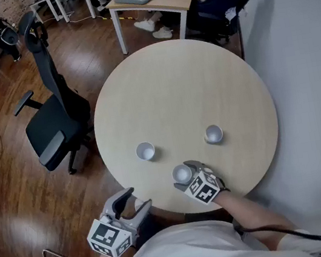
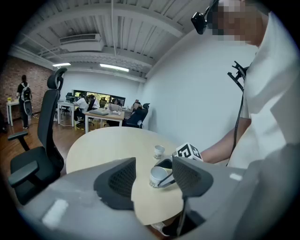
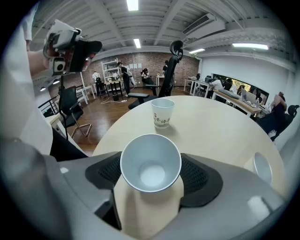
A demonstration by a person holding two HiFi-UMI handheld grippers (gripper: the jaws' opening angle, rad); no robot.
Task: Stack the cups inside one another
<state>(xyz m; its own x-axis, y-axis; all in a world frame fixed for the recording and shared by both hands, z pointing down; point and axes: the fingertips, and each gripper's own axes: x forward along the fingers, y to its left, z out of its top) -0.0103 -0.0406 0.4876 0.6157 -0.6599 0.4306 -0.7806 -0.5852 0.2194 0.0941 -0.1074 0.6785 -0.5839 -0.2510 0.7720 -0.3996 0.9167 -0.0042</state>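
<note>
A paper cup [image 3: 151, 164] is clamped in the right tool [image 1: 187, 174] at the near edge of the counter [image 1: 183, 84]; the first pick appears made. Two cups [image 1: 145, 151] [image 1: 213, 134] stand farther in on the counter, and one must next be approached from above. The left tool [image 1: 132, 202], jaws apart and empty, is poised just off the counter's edge.

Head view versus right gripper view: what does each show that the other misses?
Only the head view shows the whole round table and the right gripper from outside, with its marker cube. Only the right gripper view shows that the held cup is empty inside and pinched between both jaws, and it shows the print on the far cup. Both show all three cups, including the side cup.
</note>
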